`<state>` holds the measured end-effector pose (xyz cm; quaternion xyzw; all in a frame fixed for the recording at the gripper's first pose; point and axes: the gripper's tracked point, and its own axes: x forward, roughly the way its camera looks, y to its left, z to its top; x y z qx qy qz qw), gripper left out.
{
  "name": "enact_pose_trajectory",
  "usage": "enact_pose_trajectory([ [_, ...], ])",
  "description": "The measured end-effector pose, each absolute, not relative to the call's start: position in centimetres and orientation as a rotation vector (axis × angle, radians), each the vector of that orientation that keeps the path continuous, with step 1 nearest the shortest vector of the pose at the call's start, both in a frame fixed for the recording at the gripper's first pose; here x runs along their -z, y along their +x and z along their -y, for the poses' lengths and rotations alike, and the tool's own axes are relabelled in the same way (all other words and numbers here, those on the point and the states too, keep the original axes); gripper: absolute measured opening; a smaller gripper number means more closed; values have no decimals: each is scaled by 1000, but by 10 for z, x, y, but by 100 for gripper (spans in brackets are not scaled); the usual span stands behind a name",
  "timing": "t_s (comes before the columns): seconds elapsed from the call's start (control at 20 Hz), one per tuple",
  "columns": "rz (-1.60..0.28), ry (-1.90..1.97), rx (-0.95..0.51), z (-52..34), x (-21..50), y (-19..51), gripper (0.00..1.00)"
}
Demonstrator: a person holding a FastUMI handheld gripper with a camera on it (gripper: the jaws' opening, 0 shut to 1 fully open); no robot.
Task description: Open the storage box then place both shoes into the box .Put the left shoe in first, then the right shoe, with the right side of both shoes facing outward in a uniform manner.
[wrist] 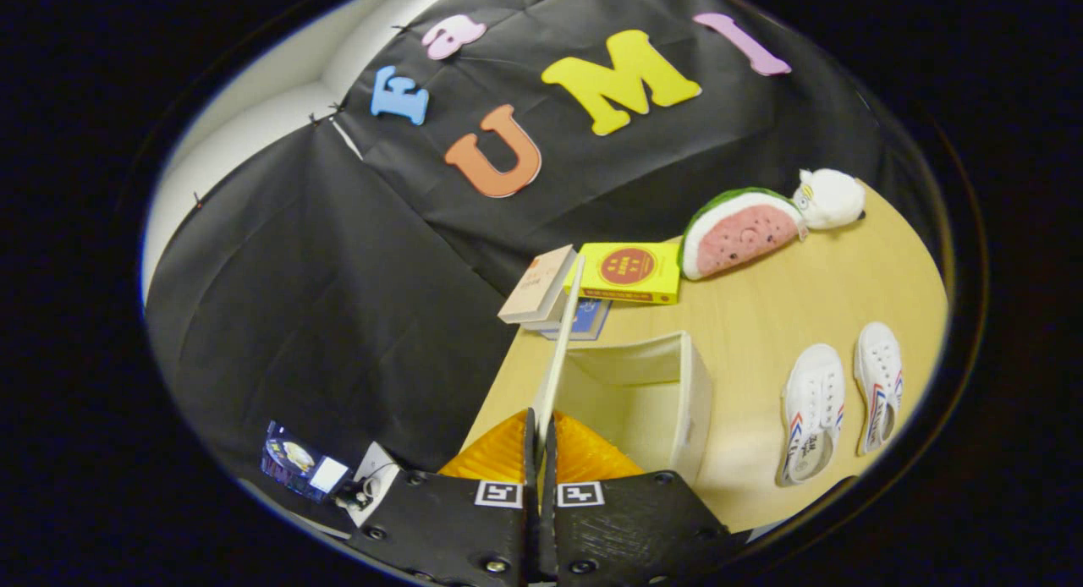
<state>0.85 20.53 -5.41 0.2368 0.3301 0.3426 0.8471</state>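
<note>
The opening step is in hand: the fingers (539, 439), at the bottom centre of the frame, are clenched on the near edge of the storage box's lid (560, 350), a thin pale panel seen edge-on and running up from between them toward the middle of the frame. The storage box (677, 401) itself sits just right of the lid, near the centre, its cream interior showing and nothing inside. An orange ribbed surface (584, 460) shows just behind the fingertips; what it belongs to I cannot tell. Both white shoes (814, 409) lie side by side on the table (744, 316) at the lower right, well apart from the box, toes pointing up the frame. Books (626, 272) and a watermelon plush (738, 232) rest beyond the box. By my judgement the lid needs swinging fully clear and letting go, then the fingers must cross to the shoes and take the left one first, turning it so its right side faces outward.
</note>
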Motion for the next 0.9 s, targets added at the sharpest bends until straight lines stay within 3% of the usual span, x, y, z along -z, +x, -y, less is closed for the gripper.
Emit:
enact_pose_trajectory([
  [0.3,-646,399,-793,-288,8,-3,0],
  [0.55,-617,302,-837,-357,1,-10,12],
  [0.75,-598,262,-863,-386,-4,-15,35],
  [0.8,-588,253,-863,-387,-5,-16,55],
  [0.9,-566,243,-857,-386,-9,-14,80],
])
